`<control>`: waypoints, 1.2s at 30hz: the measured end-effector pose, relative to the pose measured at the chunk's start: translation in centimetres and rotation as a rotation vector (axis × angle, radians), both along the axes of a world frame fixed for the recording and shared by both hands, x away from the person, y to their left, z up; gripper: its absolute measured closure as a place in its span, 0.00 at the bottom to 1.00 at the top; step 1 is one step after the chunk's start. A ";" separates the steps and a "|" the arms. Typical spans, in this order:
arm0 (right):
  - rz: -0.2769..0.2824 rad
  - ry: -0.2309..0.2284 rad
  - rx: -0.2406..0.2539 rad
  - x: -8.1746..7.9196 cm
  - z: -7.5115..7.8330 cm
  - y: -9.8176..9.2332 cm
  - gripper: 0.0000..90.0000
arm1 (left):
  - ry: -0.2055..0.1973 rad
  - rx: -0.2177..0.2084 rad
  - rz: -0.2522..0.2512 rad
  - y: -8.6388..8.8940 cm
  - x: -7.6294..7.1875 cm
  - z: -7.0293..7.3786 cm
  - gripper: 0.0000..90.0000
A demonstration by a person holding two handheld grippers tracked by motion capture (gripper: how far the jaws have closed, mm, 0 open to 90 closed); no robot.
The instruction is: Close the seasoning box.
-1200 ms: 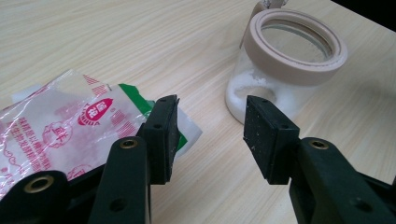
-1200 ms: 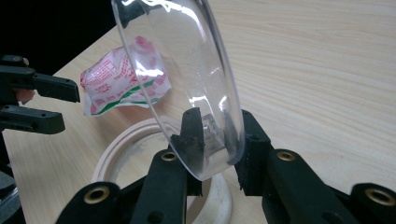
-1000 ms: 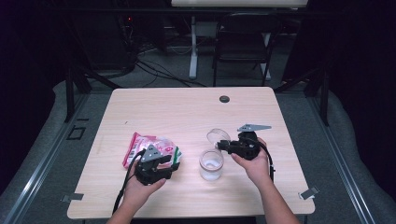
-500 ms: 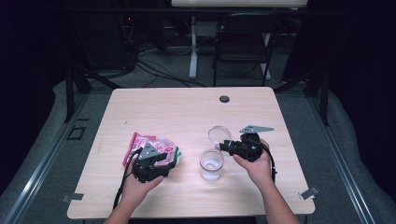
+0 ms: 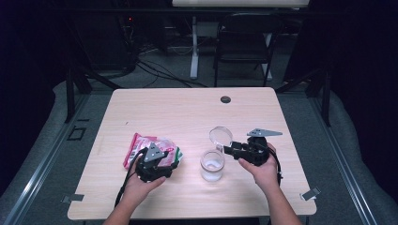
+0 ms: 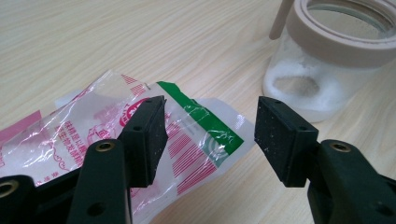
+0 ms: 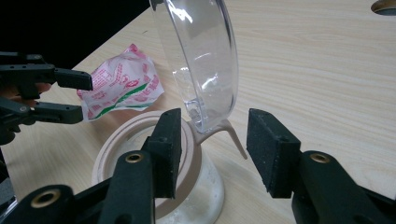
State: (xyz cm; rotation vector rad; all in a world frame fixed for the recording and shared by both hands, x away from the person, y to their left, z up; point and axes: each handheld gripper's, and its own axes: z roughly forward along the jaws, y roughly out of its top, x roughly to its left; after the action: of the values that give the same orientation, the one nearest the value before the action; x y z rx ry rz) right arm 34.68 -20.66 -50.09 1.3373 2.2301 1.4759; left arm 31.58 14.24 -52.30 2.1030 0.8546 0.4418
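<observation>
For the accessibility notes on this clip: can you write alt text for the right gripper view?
The right gripper, its fingers open after just widening, points at a jar's hinged clear lid, which stands flipped up between them, unpinched. The jar holds white powder; beyond it a red, white and green bag lies on the wooden table, by the left gripper.

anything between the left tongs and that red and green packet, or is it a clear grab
Nothing visible blocks it. The left tongs have just been opening, and the packet already lies on the table between the jaws, untouched. The jar stands off to the side, apart.
</observation>
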 end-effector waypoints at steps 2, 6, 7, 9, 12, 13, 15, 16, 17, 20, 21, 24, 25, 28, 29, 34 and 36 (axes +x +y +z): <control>-0.001 -0.003 -0.003 0.0 0.0 0.0 0.61 | -0.011 0.019 -0.011 -0.2 -0.1 -0.1 0.47; -0.004 -0.005 -0.001 -0.1 0.0 0.0 0.60 | -0.002 0.028 -0.014 -0.5 -0.2 -0.3 0.46; -0.005 -0.005 0.000 -0.1 0.0 0.0 0.60 | -0.003 0.024 -0.018 -0.6 -0.2 -0.2 0.46; -0.006 -0.002 0.000 -0.1 0.1 -0.1 0.60 | -0.004 0.028 -0.029 -0.8 -0.4 -0.1 0.45; -0.007 -0.005 0.005 0.0 0.1 -0.2 0.60 | -0.017 0.040 -0.045 -1.2 -0.6 -0.1 0.44; -0.008 -0.005 0.006 0.0 0.1 -0.2 0.60 | -0.020 0.048 -0.044 -1.3 -0.6 -0.1 0.44; -0.007 -0.005 0.005 0.0 0.0 -0.1 0.60 | -0.025 0.088 -0.040 -1.6 -0.7 -0.5 0.44; -0.007 -0.003 0.005 -0.1 0.1 0.0 0.60 | -0.027 0.103 -0.040 -1.7 -0.7 -0.6 0.44; -0.007 -0.004 0.004 -0.1 0.0 0.0 0.60 | -0.036 0.116 -0.039 -1.9 -0.6 -0.9 0.44; -0.001 -0.004 -0.005 -0.1 0.0 0.0 0.60 | -0.047 0.138 -0.031 -2.0 -0.4 -1.5 0.44; -0.002 -0.003 -0.005 -0.1 0.0 0.1 0.60 | -0.043 0.144 -0.029 -1.9 -0.4 -1.6 0.44; -0.006 -0.002 -0.003 -0.1 -0.1 0.2 0.60 | -0.052 0.174 -0.015 -1.8 0.0 -2.1 0.44; -0.003 -0.001 -0.005 -0.1 -0.1 0.2 0.60 | -0.059 0.188 -0.012 -1.8 0.1 -2.3 0.44; 0.000 -0.002 -0.006 -0.1 -0.1 0.2 0.60 | -0.076 0.229 0.010 -1.9 0.4 -2.8 0.44; -0.001 -0.002 -0.006 -0.1 -0.1 0.2 0.60 | -0.085 0.236 0.013 -1.9 0.5 -2.9 0.44; 0.000 -0.001 -0.011 -0.1 -0.2 0.2 0.60 | -0.108 0.273 0.039 -1.9 0.8 -3.2 0.44; 0.001 -0.001 -0.011 -0.1 -0.2 0.3 0.60 | -0.110 0.276 0.041 -1.9 1.0 -3.3 0.45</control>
State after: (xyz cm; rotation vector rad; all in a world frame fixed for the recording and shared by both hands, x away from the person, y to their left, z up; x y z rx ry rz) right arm 34.58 -20.37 -50.28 1.3328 2.2351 1.4622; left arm 32.56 12.39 -55.58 2.2897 0.8104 0.7258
